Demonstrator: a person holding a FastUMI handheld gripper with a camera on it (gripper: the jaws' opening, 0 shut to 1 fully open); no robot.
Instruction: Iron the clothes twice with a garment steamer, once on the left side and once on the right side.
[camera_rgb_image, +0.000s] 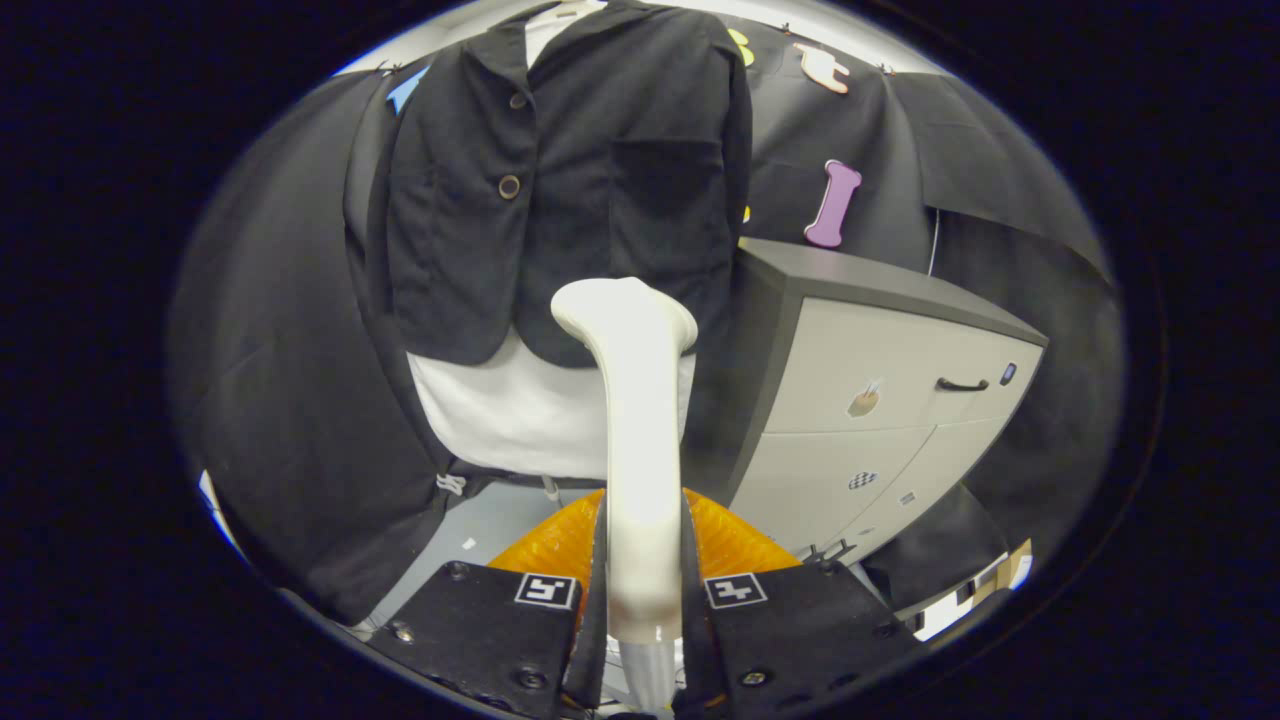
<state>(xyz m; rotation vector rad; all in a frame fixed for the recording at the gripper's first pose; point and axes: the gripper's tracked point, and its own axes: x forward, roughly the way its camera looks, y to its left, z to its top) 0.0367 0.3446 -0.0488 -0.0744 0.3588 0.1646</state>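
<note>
The steamer (640, 440) is a cream-white wand with a long upright handle and a flared head bent toward the jacket (570, 190). The handle runs up from between the fingers of the gripper (645, 600), which press on it from both sides. The head stands at the jacket's lower hem, near the middle front; touching or not cannot be told. The jacket is black, hung upright, buttoned, with two brown buttons and a patch pocket. A white garment (520, 410) hangs out below its hem, behind the handle.
</note>
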